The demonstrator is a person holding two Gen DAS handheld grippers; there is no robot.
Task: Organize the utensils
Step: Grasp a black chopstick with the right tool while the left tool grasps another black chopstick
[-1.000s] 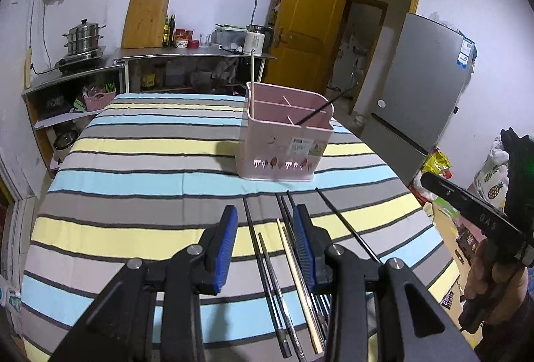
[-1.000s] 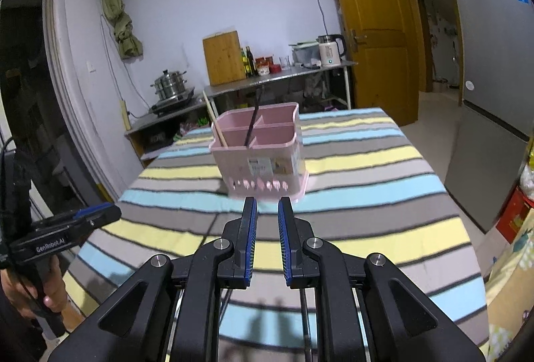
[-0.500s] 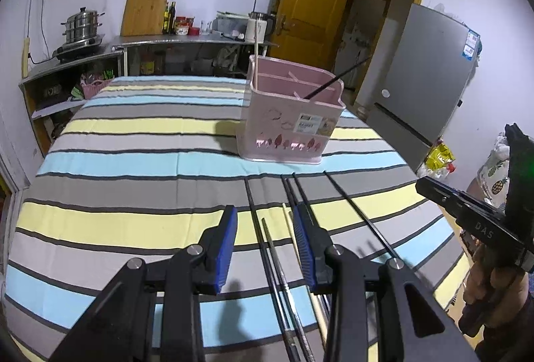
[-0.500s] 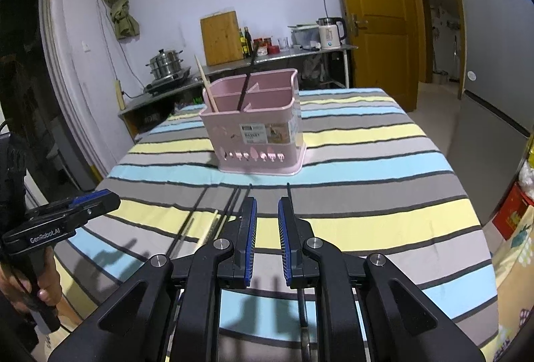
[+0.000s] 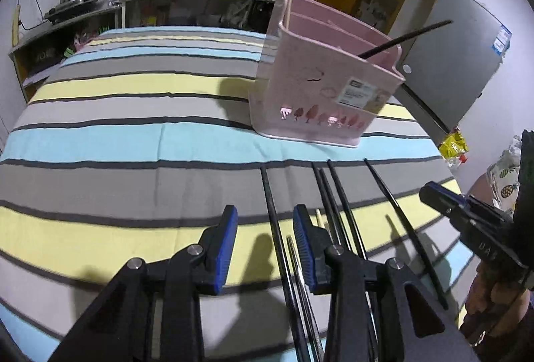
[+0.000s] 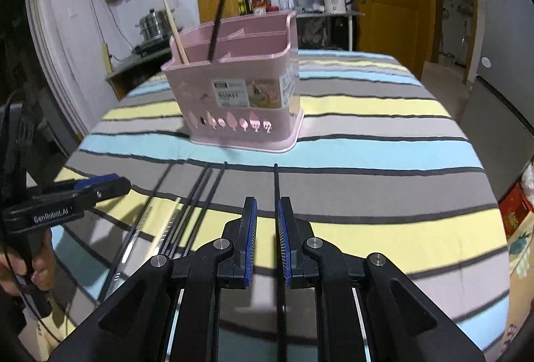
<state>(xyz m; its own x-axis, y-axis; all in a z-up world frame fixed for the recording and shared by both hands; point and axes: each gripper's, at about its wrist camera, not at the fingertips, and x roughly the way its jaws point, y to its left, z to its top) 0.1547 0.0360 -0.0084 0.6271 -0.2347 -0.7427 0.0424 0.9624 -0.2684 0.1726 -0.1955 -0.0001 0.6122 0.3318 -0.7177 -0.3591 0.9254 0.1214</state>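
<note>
- Several dark chopsticks (image 5: 337,202) are laid on the striped tablecloth (image 5: 116,141) just in front of the pink utensil holder (image 5: 320,88), roughly parallel and close together; one black chopstick (image 6: 276,195) is set a little apart on the right side of the group.
- A pale wooden chopstick (image 6: 175,31) and a black one (image 6: 222,5) are already stood in the holder, so the sorting is judged as only begun.
- The left gripper (image 5: 265,238) is seen spread, with a dark chopstick (image 5: 272,212) lying in the gap; no pad is seen pressing on it. A second thin stick is lying just beside it, so two could be pinched at once.
- The right gripper (image 6: 266,228) is held narrowly parted and empty, lined up over the lone black chopstick, which is not clamped. With so slim a gap, the pads could be brought down on top of the stick rather than around it.
- A thin round stick on soft cloth is judged likely to roll or skid away, and the cloth could be snagged by the fingertips.
- The two hand-held grippers are working close side by side, so a collision between them is possible.
- The holder looks light; it could be pushed or tipped by a long chopstick entering at a slant.
</note>
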